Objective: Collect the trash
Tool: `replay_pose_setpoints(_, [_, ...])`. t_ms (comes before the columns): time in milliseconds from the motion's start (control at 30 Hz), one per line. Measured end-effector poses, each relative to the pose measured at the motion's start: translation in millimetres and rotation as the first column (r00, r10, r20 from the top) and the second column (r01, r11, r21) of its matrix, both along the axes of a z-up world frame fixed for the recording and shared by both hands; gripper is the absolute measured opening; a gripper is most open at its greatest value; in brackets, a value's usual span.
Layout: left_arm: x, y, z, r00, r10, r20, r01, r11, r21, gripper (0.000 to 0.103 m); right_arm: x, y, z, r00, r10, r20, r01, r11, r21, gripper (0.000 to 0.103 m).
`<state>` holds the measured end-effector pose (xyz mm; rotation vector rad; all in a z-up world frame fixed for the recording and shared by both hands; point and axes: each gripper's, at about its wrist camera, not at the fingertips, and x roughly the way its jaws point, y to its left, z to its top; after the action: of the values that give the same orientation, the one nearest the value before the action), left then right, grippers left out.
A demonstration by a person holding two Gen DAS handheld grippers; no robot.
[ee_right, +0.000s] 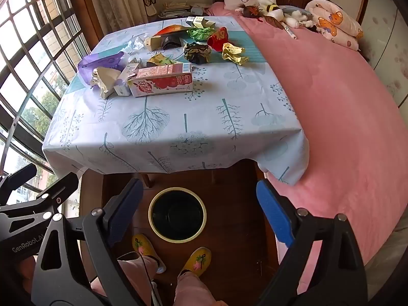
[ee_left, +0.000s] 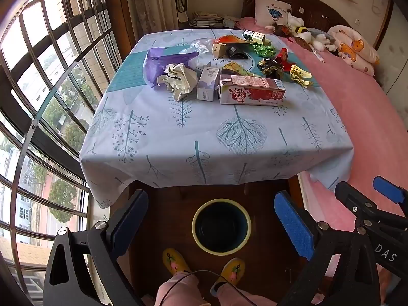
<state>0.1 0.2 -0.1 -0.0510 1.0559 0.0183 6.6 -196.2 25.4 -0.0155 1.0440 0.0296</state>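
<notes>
Left tongs [ee_left: 215,225]: spread wide, nothing between the pads, lower centre of left wrist view.
Right tongs [ee_right: 201,213]: also spread, empty, lower centre of right wrist view; seen too at lower right edge of left view.
Bin [ee_left: 221,225]: round, pale rim, dark inside, on wood floor just below the surface's near edge, framed between the left tongs' fingers (looked empty as far as visible).
Surface [ee_left: 229,137]: pale blue cloth w/ tree print, fills frame centre; near half bare.
Trash: all clustered on far half of surface, upper centre.
Red juice carton [ee_left: 252,93]: lying on its side, nearest item.
Small white carton [ee_left: 207,84]: upright, just left of red carton.
Crumpled white paper [ee_left: 179,79]: left of white carton, touching purple bag [ee_left: 163,61].
Foil wrappers: dark one [ee_left: 270,67], gold one [ee_left: 301,75], green one [ee_left: 264,50], right side of cluster.
Bed [ee_left: 357,117]: pink cover, right of frame, against surface's edge.
Slippers [ee_left: 176,260]: yellow, bottom centre, near bin.
</notes>
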Motion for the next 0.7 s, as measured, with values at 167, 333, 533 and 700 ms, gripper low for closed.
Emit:
replay_pose_setpoints(167, [0.0,-0.2,-0.1,1.000,-0.001,0.003,0.001,1.000,0.004,0.100,1.1,-0.6,0.0,1.000,0.000,-0.011,0.000,1.000,0.006,0.089])
replay_pose_setpoints(333, [1.3,-0.8,1.6,1.000,-0.003,0.016,0.003,1.000,0.017,0.099,2.1,-1.4,0.0,1.000,0.001,-0.008,-0.001,1.000,0.008,0.089])
replay_pose_setpoints(533, [-2.5,-2.2,7.2,1.000,-0.013,0.019,0.013,1.000,0.010,0.093,4.2,-0.8,0.2,1.000,0.004,-0.007,-0.004,1.000,0.011,0.089])
replay_pose_setpoints(700, [-3.5,-4.1,7.6,1.000,-0.013,0.024,0.013,1.000,0.022,0.093,5.9,2.7,2.0,1.000,0.011,-0.012,-0.011,1.000,0.011,0.088])
